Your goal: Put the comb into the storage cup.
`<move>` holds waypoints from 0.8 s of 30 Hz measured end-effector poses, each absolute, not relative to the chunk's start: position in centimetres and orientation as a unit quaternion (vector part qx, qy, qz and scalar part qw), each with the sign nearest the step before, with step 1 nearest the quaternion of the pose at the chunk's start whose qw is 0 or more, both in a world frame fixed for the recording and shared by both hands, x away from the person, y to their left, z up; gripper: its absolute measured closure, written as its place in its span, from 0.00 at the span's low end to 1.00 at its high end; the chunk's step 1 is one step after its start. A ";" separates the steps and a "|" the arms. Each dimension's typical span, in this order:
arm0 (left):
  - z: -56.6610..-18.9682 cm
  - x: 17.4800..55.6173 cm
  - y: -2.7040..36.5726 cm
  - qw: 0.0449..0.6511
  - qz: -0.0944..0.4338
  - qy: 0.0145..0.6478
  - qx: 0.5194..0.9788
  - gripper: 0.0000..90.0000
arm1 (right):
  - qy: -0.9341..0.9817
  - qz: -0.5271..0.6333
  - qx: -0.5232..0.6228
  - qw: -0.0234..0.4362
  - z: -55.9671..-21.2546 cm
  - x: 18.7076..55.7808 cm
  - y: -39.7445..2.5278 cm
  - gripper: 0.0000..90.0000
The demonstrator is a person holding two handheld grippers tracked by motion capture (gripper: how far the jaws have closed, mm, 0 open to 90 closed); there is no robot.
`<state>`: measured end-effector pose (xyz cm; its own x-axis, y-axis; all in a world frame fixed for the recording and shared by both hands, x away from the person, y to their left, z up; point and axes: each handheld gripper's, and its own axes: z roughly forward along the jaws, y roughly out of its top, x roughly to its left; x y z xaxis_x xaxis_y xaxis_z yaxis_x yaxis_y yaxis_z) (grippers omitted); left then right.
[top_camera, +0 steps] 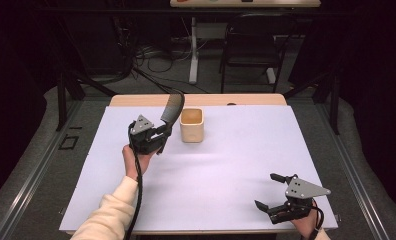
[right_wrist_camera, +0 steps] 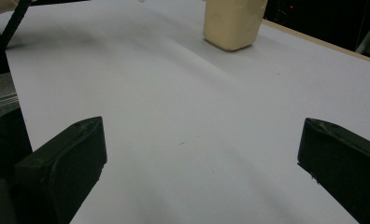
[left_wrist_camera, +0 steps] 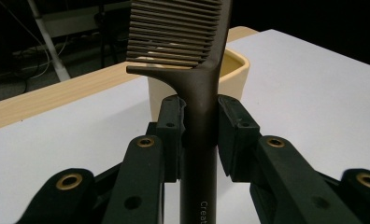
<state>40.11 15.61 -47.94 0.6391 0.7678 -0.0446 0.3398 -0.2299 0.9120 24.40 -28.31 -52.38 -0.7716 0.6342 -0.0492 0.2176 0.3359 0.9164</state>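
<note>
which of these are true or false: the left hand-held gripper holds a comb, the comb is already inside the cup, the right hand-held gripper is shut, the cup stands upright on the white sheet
1. The left hand-held gripper holds a comb. True: its jaws clamp the handle.
2. The comb is inside the cup. False: it is held up beside the cup, outside it.
3. The right hand-held gripper is shut. False: its jaws stand wide apart, with nothing between them.
4. The cup stands upright on the white sheet. True.

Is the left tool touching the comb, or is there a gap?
Touching. In the left gripper view, the left tool has both jaws pressed against the comb handle, with no gap on either side.
</note>
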 end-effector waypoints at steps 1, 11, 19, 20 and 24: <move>-47.9 40.1 15.6 0.501 0.214 0.367 0.754 0.80 | 0.791 0.510 0.269 0.204 -52.4 24.4 -28.3 0.01; -47.7 40.5 15.2 0.506 0.215 0.365 0.751 0.80 | 0.792 0.508 0.269 0.204 -52.4 24.4 -28.3 0.01; -47.5 40.9 14.8 0.513 0.214 0.363 0.748 0.80 | 0.792 0.509 0.268 0.204 -52.4 24.4 -28.3 0.01; -47.5 40.9 14.8 0.513 0.214 0.363 0.748 0.80 | 0.792 0.509 0.268 0.204 -52.4 24.4 -28.3 0.01; -47.4 41.0 14.7 0.513 0.213 0.363 0.748 0.80 | 0.793 0.508 0.268 0.204 -52.4 24.4 -28.3 0.01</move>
<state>41.04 14.66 -47.41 0.6451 0.7623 -0.0532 0.3246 -0.2104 0.9222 24.44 -28.35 -52.40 -0.7738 0.6314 -0.0511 0.2169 0.3399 0.9151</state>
